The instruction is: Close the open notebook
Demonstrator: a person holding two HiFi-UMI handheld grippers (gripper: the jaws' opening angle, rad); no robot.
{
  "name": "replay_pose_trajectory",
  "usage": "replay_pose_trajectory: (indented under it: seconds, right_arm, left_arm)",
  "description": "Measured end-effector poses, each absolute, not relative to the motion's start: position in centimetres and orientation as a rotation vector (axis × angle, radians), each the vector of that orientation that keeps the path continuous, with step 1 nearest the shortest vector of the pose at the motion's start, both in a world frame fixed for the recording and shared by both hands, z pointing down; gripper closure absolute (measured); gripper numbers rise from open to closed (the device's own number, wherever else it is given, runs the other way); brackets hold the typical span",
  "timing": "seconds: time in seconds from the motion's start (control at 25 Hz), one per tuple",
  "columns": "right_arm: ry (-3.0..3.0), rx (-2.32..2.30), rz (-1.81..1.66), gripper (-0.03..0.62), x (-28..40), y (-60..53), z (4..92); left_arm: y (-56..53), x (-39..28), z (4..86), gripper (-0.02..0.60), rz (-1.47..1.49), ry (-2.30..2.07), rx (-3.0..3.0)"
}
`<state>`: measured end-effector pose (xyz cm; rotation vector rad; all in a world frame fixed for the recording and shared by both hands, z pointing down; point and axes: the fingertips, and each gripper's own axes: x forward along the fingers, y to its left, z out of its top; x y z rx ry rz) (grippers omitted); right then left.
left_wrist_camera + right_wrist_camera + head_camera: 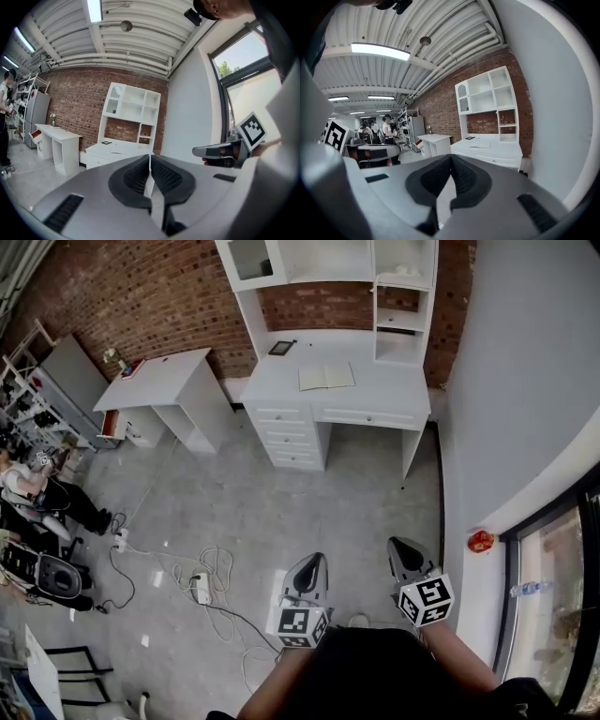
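The open notebook (326, 377) lies flat on the white desk (375, 390) against the brick wall, far ahead of me across the floor. It shows small in the right gripper view as pale pages (481, 144) on the desk top. My left gripper (316, 561) and right gripper (399, 545) are held side by side low in the head view, both pointing towards the desk and far from it. Each is shut with nothing between its jaws, as the left gripper view (150, 157) and the right gripper view (450, 157) show.
A shelf hutch (328, 268) tops the desk, and a small dark frame (281, 348) lies left of the notebook. A second white table (155, 371) stands at the left. Cables and a power strip (200, 589) lie on the floor. A grey wall (525, 381) and a red object (481, 541) are at the right.
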<state>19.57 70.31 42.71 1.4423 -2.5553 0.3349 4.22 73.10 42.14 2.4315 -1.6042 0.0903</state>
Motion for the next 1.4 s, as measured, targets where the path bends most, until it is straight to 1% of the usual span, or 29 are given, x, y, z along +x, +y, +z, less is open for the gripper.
replay_pose_trajectory:
  seconds: [0.12,0.16,0.24,0.28,0.32,0.36,0.4,0.48,0.72,1.0,1.4]
  right_arm:
    - [-2.541,1.442,0.321,0.594,19.9,70.2,42.8]
    - [-2.538,1.44,0.323,0.583,20.0,70.2,42.9]
    - [-2.533,1.429,0.335,0.529,20.2,70.4,43.3]
    - [-2.53,1.428,0.338,0.492,20.2,70.5,43.6]
    - [-2.527,1.43,0.338,0.452,20.2,70.5,43.8]
    - [-2.525,1.431,0.338,0.416,20.2,70.5,44.1]
    - [-2.523,1.432,0.346,0.378,20.3,70.6,44.5]
    - [-2.528,1.432,0.376,0.319,20.5,70.8,45.0]
    - [-2.538,1.456,0.43,0.312,21.6,70.9,45.4]
    - [-2.507,1.51,0.446,0.313,24.5,70.7,46.1]
    - [-2.495,1.452,0.513,0.313,22.9,68.6,48.4]
  left_arm:
    - [72.9,3.4,42.1,0.568,0.088,-1.657,2.4]
    - [72.9,3.0,42.0,0.568,0.084,-1.682,2.39]
    - [73.1,2.3,42.0,0.565,0.085,-1.721,2.379]
    - [73.1,2.0,42.2,0.537,0.094,-1.729,2.375]
    - [73.2,1.7,42.7,0.462,0.104,-1.728,2.366]
    - [73.3,1.4,43.3,0.417,0.112,-1.721,2.35]
    - [73.5,1.2,43.9,0.398,0.117,-1.709,2.332]
    - [74.0,1.3,44.9,0.383,0.129,-1.682,2.308]
    - [75.0,2.4,46.1,0.376,0.14,-1.673,2.302]
    - [74.8,3.1,46.1,0.376,0.16,-1.699,2.314]
    - [71.1,2.2,47.7,0.376,0.211,-1.687,2.296]
